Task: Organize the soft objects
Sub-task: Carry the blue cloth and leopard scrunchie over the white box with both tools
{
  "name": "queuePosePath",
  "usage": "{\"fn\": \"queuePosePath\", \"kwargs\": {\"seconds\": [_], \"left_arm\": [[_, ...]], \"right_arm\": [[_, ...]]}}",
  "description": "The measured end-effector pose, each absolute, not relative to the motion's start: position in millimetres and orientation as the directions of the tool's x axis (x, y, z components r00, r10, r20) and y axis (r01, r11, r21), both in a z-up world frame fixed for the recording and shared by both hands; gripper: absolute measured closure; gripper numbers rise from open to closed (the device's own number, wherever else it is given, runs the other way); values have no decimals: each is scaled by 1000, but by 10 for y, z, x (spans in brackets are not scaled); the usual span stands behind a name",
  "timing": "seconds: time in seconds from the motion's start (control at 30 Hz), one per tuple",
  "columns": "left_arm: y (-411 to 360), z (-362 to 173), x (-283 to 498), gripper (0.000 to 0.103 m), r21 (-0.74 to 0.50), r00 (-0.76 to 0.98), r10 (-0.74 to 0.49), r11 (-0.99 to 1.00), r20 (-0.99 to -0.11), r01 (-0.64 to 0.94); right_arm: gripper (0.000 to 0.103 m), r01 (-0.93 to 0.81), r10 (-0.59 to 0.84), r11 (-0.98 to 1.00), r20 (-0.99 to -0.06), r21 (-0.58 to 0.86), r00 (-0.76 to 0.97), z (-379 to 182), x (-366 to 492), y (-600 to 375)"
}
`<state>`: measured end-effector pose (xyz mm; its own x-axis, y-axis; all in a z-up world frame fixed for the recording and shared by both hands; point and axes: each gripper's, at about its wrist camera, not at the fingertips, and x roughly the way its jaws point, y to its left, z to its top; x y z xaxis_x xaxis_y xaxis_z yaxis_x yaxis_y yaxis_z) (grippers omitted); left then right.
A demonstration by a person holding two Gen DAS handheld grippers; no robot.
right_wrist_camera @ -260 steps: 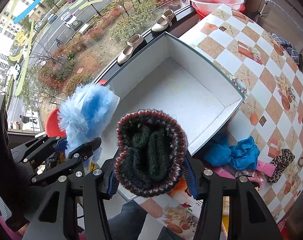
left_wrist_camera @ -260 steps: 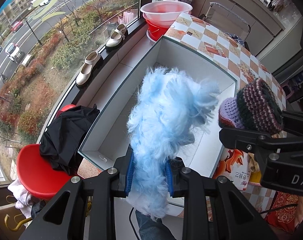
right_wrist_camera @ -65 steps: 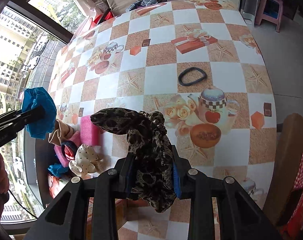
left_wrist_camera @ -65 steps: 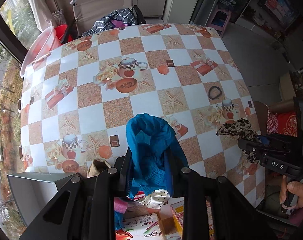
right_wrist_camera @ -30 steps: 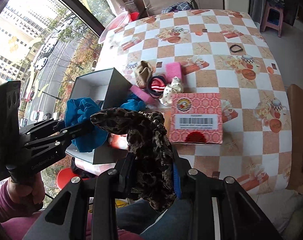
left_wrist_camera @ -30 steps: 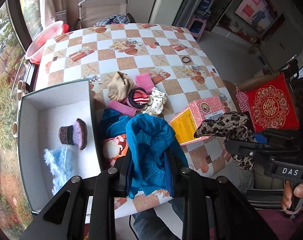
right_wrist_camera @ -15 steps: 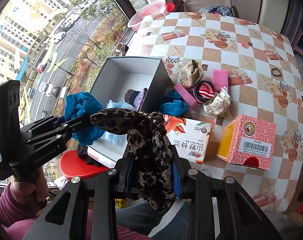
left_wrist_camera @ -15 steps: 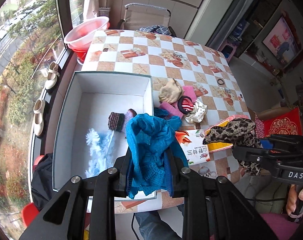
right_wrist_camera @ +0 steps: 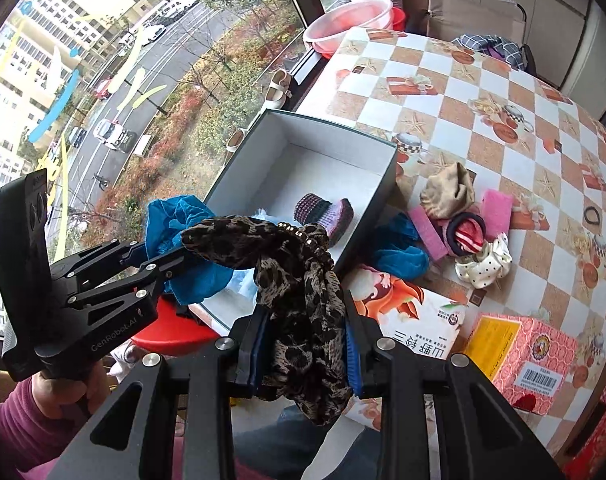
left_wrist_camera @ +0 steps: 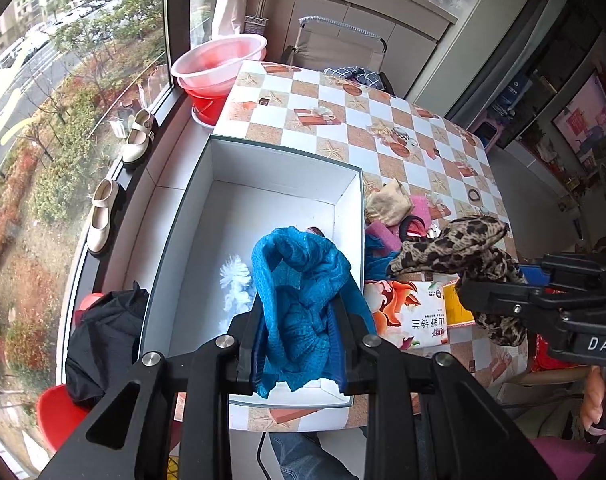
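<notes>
Both tools are built of matte black angular arms fastened with round silver screws, and blue pads line the inner faces of the fingers [right_wrist_camera: 352, 354]. White lettering "GenRobot.AI" is printed on the left tool [right_wrist_camera: 165, 254], "DAS" on the right tool [left_wrist_camera: 499, 280]. A magenta sleeve [right_wrist_camera: 15, 430] is seen at 8 o'clock, and blue jeans [left_wrist_camera: 303, 456] are worn.

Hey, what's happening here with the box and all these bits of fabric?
A person is sorting soft things into a white box. The left hand-held gripper is shut on a blue cloth over the box, and the right hand-held gripper is shut on a leopard-print scrunchie. A knitted hat already lies inside; more pieces wait on the table.
</notes>
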<state>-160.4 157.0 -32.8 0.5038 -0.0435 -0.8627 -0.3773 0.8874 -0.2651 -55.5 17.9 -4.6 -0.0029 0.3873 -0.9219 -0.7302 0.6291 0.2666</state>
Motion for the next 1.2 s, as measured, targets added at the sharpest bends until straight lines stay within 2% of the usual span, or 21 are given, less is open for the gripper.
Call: {"fn": "queuePosePath", "kwargs": {"seconds": [1.2], "left_arm": [[1766, -516, -1509, 74, -258, 465, -28, 861, -885, -439]], "right_arm": [[70, -774, 341, 575, -938, 266, -68, -273, -327, 651]]}}
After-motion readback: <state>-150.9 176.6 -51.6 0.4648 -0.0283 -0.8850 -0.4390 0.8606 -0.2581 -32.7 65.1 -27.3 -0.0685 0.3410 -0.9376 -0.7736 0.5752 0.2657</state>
